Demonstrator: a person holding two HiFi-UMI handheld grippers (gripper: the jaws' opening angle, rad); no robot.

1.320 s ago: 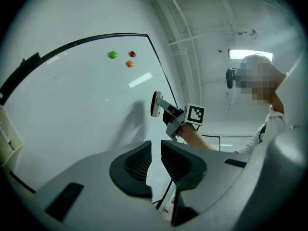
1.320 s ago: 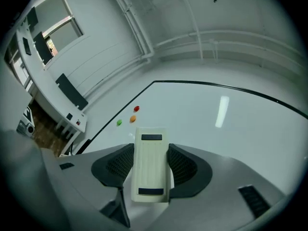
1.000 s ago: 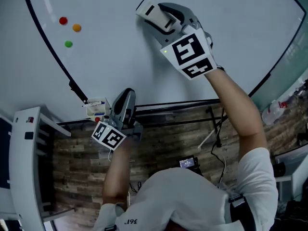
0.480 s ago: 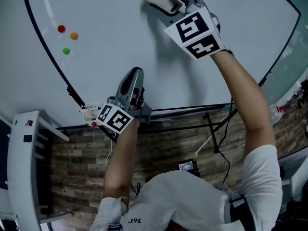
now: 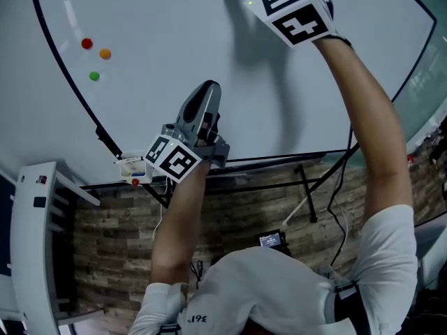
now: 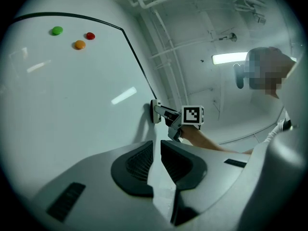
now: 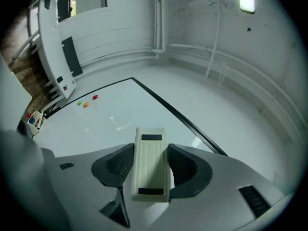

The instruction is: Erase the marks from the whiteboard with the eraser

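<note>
The whiteboard (image 5: 160, 61) fills the upper head view, and I can make out no pen marks on it. The cream eraser (image 7: 151, 165) sits lengthwise between the jaws of my right gripper (image 7: 151, 150), which is shut on it. In the left gripper view the eraser (image 6: 155, 111) is pressed flat against the board, held by the right gripper (image 6: 166, 114). In the head view the right gripper's jaws are cut off at the top edge; only its marker cube (image 5: 293, 9) shows. My left gripper (image 5: 207, 93) hovers over the board's lower part, shut and holding nothing.
Red (image 5: 86, 44), orange (image 5: 105, 53) and green (image 5: 93, 76) magnets sit near the board's upper left. A small box of markers (image 5: 133, 167) rests on the tray at the board's lower corner. A white cabinet (image 5: 35, 236) stands at the left, and a stand with cables (image 5: 311, 194) is on the wooden floor.
The right gripper has slid the eraser up the board until its jaws left the top of the head view. The left gripper has risen from the tray area onto the board's lower part.
</note>
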